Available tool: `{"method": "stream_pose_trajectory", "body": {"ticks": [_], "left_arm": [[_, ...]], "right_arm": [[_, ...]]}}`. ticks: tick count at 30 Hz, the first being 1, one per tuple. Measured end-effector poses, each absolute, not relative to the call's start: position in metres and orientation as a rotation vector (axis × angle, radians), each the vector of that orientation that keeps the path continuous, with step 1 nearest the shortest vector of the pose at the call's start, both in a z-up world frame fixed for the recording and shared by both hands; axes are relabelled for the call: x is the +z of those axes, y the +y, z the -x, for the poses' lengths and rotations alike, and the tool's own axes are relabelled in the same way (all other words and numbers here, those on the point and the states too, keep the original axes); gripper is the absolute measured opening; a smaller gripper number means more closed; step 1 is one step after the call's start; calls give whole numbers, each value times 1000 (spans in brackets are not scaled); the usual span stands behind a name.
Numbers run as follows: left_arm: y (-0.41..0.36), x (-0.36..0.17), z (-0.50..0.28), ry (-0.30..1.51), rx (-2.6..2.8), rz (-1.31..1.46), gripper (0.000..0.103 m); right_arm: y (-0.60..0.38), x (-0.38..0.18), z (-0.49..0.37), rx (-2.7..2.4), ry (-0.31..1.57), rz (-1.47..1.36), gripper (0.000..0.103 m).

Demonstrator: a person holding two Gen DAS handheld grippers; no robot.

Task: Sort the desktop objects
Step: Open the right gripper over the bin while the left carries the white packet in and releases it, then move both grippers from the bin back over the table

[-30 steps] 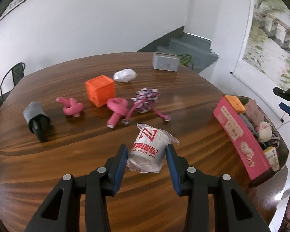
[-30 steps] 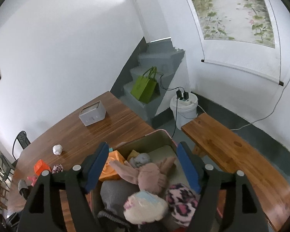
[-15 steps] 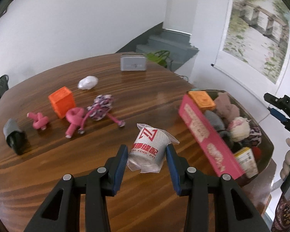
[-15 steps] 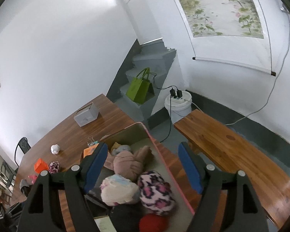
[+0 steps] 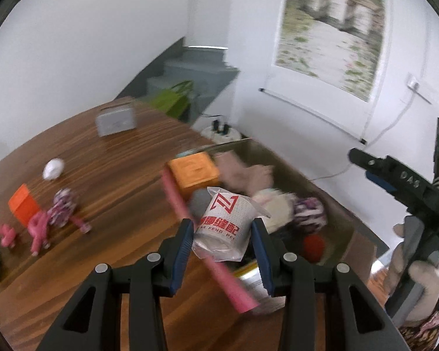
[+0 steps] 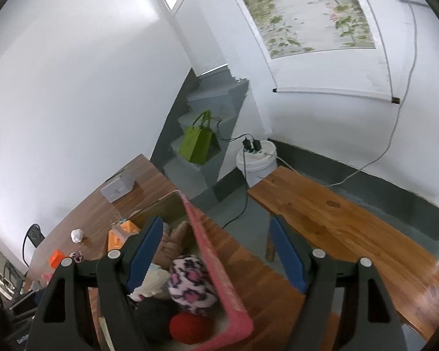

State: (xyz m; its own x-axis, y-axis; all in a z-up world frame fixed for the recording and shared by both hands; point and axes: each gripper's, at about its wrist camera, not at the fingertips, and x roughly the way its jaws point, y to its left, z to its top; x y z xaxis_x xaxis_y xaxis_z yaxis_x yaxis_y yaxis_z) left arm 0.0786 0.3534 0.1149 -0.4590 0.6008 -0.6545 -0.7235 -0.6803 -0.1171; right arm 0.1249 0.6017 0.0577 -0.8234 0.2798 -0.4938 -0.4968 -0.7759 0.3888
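My left gripper (image 5: 224, 234) is shut on a white roll (image 5: 225, 222) wrapped in clear plastic with red print. The roll hangs over the near pink wall of the storage box (image 5: 175, 201). Inside the box lie an orange block (image 5: 194, 171), plush toys, a leopard-print ball (image 5: 308, 213) and a red ball (image 5: 313, 244). My right gripper (image 6: 215, 225) is open and holds nothing; the box's right pink wall (image 6: 207, 251) runs below, between its fingers. In the left wrist view the right gripper (image 5: 365, 166) shows at the right edge, held by a hand.
On the wooden table (image 5: 117, 175) remain an orange cube (image 5: 22, 206), pink knotted toys (image 5: 39, 228), a rope toy (image 5: 63, 207), a white lump (image 5: 53, 168) and a grey box (image 5: 116, 120). Beyond the table are a wooden bench (image 6: 351, 234), a white bucket (image 6: 256, 161) and a green bag (image 6: 199, 143).
The left gripper has carried the roll to the right, from over the bare table to over the box's near wall. The right gripper has slid right, from above the box's contents to its right wall.
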Motion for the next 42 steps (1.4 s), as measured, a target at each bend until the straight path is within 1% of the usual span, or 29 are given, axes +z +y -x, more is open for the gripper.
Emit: {"method": "stream_pose_trajectory", "body": {"ticks": [4, 6, 7, 8, 9, 14, 25, 31, 37, 42], "left_arm": [[387, 120, -91, 261, 2101, 826, 43], [399, 120, -93, 272, 2078, 823, 47], [405, 119, -94, 276, 2063, 831, 62], [411, 119, -95, 280, 2049, 838, 70], [412, 118, -96, 279, 2057, 833, 76], [399, 121, -99, 284, 2104, 792, 76], [327, 110, -57, 116, 2229, 929, 76], [283, 99, -39, 56, 2303, 981, 76], [237, 91, -24, 22, 2398, 1011, 76], [189, 83, -7, -22, 2489, 1047, 76]], "right_arm": [[609, 54, -136, 2537, 738, 576, 79], [609, 53, -139, 2536, 737, 580, 79], [609, 52, -140, 2535, 735, 582, 79], [609, 52, -140, 2536, 733, 585, 79], [608, 51, -141, 2538, 732, 588, 79], [603, 49, -140, 2553, 732, 602, 79], [563, 57, -122, 2637, 688, 631, 79], [525, 64, -101, 2714, 634, 662, 80], [476, 71, -76, 2799, 527, 693, 81], [438, 69, -53, 2866, 474, 748, 81]]}}
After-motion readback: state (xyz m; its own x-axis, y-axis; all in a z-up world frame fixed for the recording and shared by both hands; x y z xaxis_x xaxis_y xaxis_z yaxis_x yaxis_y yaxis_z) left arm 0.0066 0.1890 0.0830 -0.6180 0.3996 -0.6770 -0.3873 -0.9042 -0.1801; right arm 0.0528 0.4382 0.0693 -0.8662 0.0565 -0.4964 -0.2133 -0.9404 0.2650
